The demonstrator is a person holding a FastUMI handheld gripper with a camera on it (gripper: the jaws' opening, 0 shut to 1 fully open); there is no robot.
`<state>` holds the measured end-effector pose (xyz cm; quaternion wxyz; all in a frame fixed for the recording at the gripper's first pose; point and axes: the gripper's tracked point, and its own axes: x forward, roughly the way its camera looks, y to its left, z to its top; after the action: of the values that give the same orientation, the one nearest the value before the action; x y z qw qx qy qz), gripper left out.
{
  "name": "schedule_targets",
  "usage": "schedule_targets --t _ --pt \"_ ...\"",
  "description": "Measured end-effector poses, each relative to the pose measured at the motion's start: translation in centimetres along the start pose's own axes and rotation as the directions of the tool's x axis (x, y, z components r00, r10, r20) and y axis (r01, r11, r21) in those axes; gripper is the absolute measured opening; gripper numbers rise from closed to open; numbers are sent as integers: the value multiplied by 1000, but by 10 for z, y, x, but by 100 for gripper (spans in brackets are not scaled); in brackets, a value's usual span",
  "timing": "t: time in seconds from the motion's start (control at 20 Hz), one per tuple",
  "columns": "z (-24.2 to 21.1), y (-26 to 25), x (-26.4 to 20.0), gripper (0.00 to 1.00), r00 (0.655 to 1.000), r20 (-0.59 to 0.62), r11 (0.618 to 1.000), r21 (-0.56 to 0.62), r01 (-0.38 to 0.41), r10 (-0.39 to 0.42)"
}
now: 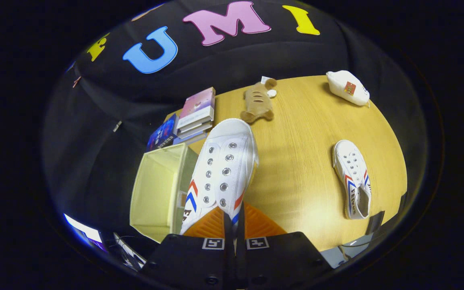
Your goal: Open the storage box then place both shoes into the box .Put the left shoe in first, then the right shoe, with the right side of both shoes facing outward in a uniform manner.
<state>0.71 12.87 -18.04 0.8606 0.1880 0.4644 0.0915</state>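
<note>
The tongs (234, 225) are closed down to a narrow gap on the heel end of a white shoe (222, 173), both fingers pressing its rear. The shoe's long axis runs straight ahead from the tongs toward 12 o'clock, toe farthest out, held above the surface (308, 177). The open storage box (157, 193) lies just beside the held shoe at 9 to 10 o'clock, its mouth showing. Judgement: the coming move calls for a short shift toward 9 o'clock. The second shoe (353, 179) rests on the surface at 3 o'clock, well apart.
</note>
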Motion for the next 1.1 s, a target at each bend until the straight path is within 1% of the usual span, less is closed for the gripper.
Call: schedule_targets --t 0.15,0.25,0.4,0.55,0.75,0.8,1.1 --pt "4 47 -17 5 999 20 999 30 -41 40" --pt "-2 75 -22 5 998 22 997 35 -64 63" --pt "-8 115 -13 5 995 17 995 22 -94 93" --pt "-17 144 4 5 995 0 995 9 -101 101" --pt "-35 174 31 5 994 -48 995 -9 -99 98" --pt "-33 181 41 5 994 -60 995 -16 -94 93" --pt "-64 190 93 5 990 -138 998 -55 -21 13"
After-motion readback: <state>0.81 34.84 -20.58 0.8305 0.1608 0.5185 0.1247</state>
